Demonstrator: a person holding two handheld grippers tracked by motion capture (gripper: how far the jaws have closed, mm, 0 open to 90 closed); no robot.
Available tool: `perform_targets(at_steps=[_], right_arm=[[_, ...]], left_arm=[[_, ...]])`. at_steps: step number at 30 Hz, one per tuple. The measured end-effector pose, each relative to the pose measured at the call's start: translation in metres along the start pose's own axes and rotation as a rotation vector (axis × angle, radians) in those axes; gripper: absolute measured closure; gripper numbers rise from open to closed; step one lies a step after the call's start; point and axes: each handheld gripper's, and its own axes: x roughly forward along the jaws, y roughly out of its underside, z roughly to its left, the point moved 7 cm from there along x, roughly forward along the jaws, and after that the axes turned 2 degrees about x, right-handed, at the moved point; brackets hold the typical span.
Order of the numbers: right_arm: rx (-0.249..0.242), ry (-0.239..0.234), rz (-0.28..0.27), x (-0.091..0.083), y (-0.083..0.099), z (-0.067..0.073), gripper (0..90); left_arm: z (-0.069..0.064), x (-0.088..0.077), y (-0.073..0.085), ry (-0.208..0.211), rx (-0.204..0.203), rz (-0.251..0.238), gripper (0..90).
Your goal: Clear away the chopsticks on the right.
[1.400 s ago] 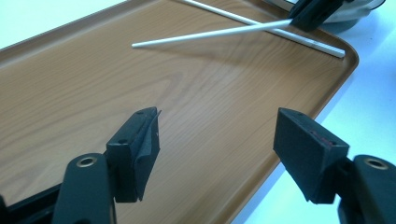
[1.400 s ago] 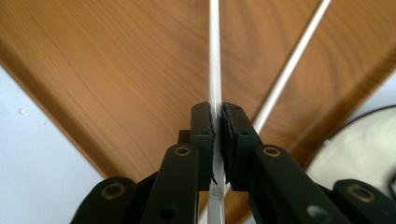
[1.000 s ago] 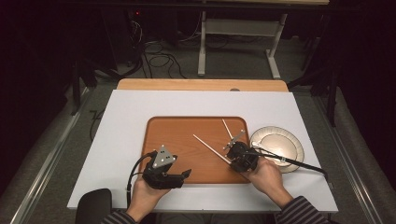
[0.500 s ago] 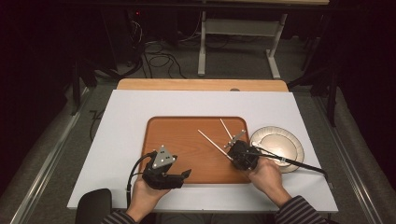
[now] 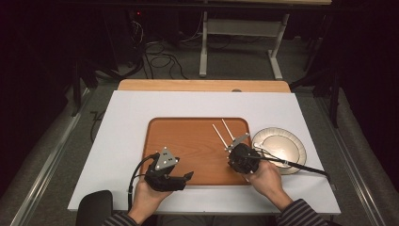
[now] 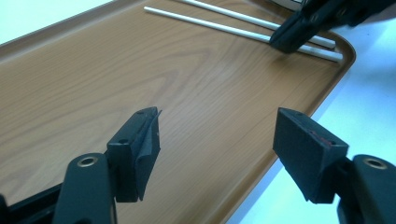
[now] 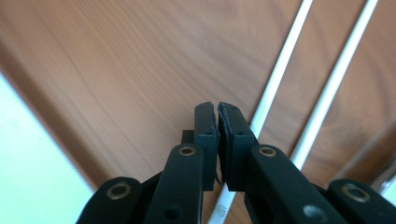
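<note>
Just under the right tongs lie two white chopsticks on the tray, long axes parallel w/ the tongs, pointing away. Right tongs have just been closing, nipped on one stick's near end. Left tongs gape wide, well apart.

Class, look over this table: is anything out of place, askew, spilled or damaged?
Nothing is spilled or visibly damaged. The two white chopsticks lie side by side, slanted, at the right end of the wooden tray, beside the plate. The right claw, shut, rests over one chopstick; whether it grips it is unclear.
</note>
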Motion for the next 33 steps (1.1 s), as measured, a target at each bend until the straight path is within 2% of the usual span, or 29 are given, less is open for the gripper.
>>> perform_targets(at_steps=[3, 4, 5, 10, 11, 14, 17, 18, 20, 21, 23, 24, 26, 28, 29, 30, 33], right_arm=[[0.015, 0.041, 0.006, 0.003, 0.001, -0.007, 89.5], [0.015, 0.041, 0.006, 0.003, 0.001, -0.007, 89.5], [0.021, 0.084, 0.016, 0.003, 0.003, -0.013, 89.6], [0.051, 0.091, 0.017, 0.001, 0.007, -0.023, 89.0], [0.075, 0.066, 0.006, 0.001, 0.009, -0.024, 85.7], [0.060, 0.071, -0.018, -0.002, 0.010, -0.023, 83.0], [0.040, 0.056, -0.095, -0.016, 0.011, -0.021, 79.3], [0.040, 0.056, -0.095, -0.016, 0.011, -0.021, 79.3], [0.044, 0.047, -0.138, -0.029, 0.014, -0.020, 76.1], [0.048, 0.032, -0.185, -0.042, 0.019, -0.019, 74.3], [0.060, 0.009, -0.225, -0.054, 0.028, -0.018, 71.4], [0.060, 0.009, -0.225, -0.054, 0.028, -0.018, 71.4], [0.074, -0.009, -0.260, -0.062, 0.039, -0.016, 68.2], [0.094, -0.018, -0.304, -0.067, 0.058, -0.014, 65.5], [0.094, -0.018, -0.304, -0.067, 0.058, -0.014, 65.5], [0.100, -0.012, -0.320, -0.065, 0.070, -0.014, 64.9], [0.080, 0.019, -0.314, -0.066, 0.076, -0.013, 63.0]], left_arm=[[0.001, 0.000, 0.000, -0.001, -0.007, -0.001, 32.0], [0.001, 0.000, 0.000, -0.001, -0.007, -0.001, 31.9], [0.000, -0.001, 0.000, 0.001, -0.004, -0.002, 32.0], [0.001, -0.001, 0.000, 0.000, -0.008, -0.004, 32.0], [0.001, -0.001, 0.000, 0.000, -0.006, -0.006, 32.0], [0.001, -0.001, 0.000, 0.000, -0.006, -0.004, 32.0], [0.001, -0.001, 0.000, 0.000, -0.010, -0.006, 32.0], [0.001, -0.001, 0.000, 0.000, -0.010, -0.006, 32.0], [0.001, -0.001, 0.000, -0.001, -0.009, -0.007, 32.0], [0.000, -0.001, 0.000, -0.001, -0.009, -0.010, 32.0], [0.000, -0.003, 0.000, -0.004, -0.009, -0.013, 32.0], [0.000, -0.003, 0.000, -0.004, -0.009, -0.013, 32.0], [-0.001, -0.003, 0.000, -0.003, -0.011, -0.017, 32.0], [-0.001, -0.003, 0.000, -0.005, -0.014, -0.019, 32.0], [-0.001, -0.003, 0.000, -0.005, -0.014, -0.019, 32.0], [-0.001, -0.003, 0.000, -0.005, -0.013, -0.019, 32.0], [-0.002, -0.003, 0.000, -0.006, -0.012, -0.017, 31.9]])
